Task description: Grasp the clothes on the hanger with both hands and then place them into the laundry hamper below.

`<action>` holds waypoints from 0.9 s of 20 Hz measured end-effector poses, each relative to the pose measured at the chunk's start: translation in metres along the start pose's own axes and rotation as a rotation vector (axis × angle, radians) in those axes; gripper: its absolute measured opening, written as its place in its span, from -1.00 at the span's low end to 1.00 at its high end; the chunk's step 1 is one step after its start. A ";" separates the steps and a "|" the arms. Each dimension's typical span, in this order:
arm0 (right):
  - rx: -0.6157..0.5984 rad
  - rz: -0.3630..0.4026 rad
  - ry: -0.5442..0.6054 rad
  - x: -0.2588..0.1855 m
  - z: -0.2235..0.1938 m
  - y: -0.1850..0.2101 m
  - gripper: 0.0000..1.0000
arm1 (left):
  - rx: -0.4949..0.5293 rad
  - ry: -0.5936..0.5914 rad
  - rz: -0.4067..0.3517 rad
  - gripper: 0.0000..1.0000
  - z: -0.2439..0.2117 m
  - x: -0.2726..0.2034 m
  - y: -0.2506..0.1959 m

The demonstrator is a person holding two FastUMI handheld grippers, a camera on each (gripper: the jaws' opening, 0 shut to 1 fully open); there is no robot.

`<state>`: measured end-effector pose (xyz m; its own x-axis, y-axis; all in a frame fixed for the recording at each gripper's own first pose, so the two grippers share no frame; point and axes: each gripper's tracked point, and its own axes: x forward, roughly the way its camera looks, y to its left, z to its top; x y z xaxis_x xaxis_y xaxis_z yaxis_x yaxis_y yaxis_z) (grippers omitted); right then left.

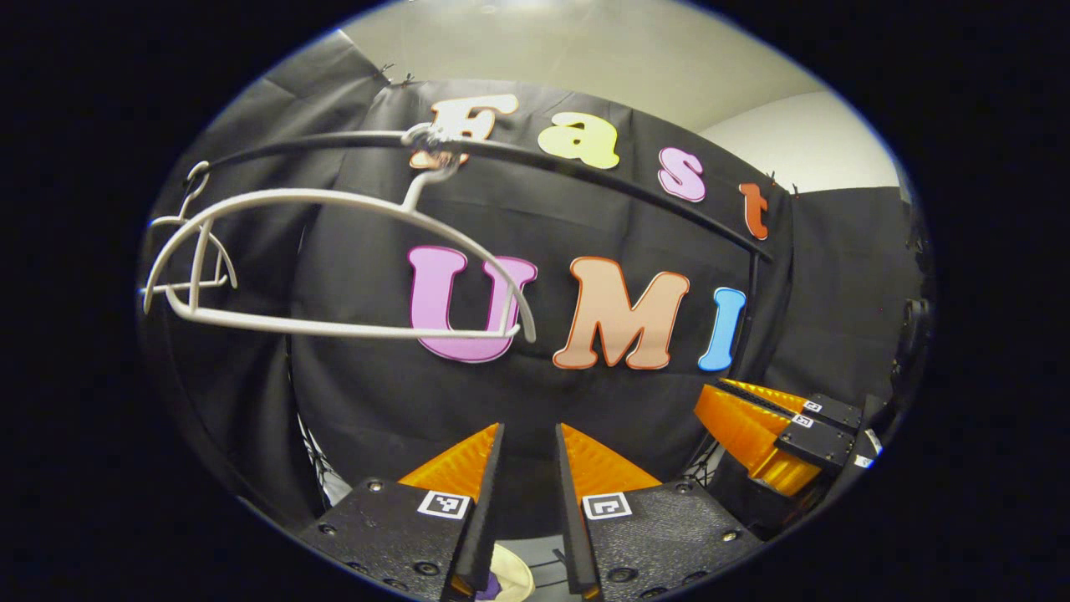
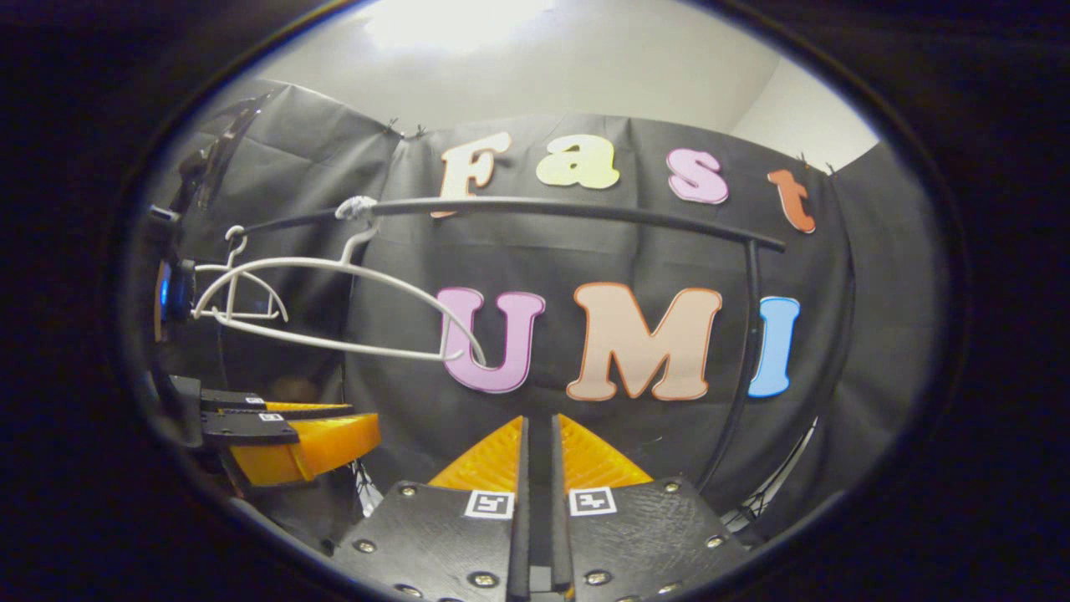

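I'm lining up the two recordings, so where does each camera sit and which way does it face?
Left gripper view: rides the left tool, facing the white hangers on the rail; the right tool shows at lower right.
Right gripper view: rides the right tool, facing the same rail; the left tool shows at lower left.
Shared: hangers, rail, both tools.

A bare white hanger [image 1: 334,259] hangs from the black rail [image 1: 585,167]. The left gripper [image 1: 528,435] points at the wall, fingers slightly apart; the right gripper [image 1: 765,418] sits off to the side.
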<state>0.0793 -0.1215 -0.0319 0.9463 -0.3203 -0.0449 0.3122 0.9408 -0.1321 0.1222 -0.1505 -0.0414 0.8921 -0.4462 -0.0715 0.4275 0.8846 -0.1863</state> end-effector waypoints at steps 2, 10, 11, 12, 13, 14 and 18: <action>0.018 0.000 -0.014 -0.005 0.011 -0.007 -0.81 | 0.004 -0.036 0.004 -0.29 0.020 -0.006 -0.010; 0.033 0.005 -0.053 -0.020 0.035 -0.027 0.37 | 0.051 -0.099 0.020 0.86 0.046 -0.015 -0.022; 0.037 -0.003 -0.059 -0.012 0.033 -0.033 0.65 | 0.067 -0.103 0.028 0.84 0.049 -0.016 -0.022; 0.040 -0.006 -0.066 -0.022 0.041 -0.033 0.93 | 0.081 -0.111 0.033 0.84 0.051 -0.017 -0.022; 0.045 -0.010 -0.072 -0.023 0.044 -0.036 0.97 | 0.091 -0.122 0.033 0.84 0.054 -0.020 -0.024; 0.051 -0.014 -0.075 -0.026 0.046 -0.040 0.95 | 0.101 -0.126 0.034 0.84 0.057 -0.021 -0.027; 0.055 -0.030 -0.085 -0.028 0.052 -0.056 0.95 | 0.116 -0.157 0.042 0.84 0.068 -0.023 -0.032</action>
<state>0.0396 -0.1590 0.0283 0.9396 -0.3397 0.0424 0.3420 0.9365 -0.0773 0.0980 -0.1597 0.0333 0.9175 -0.3899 0.0784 0.3953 0.9158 -0.0713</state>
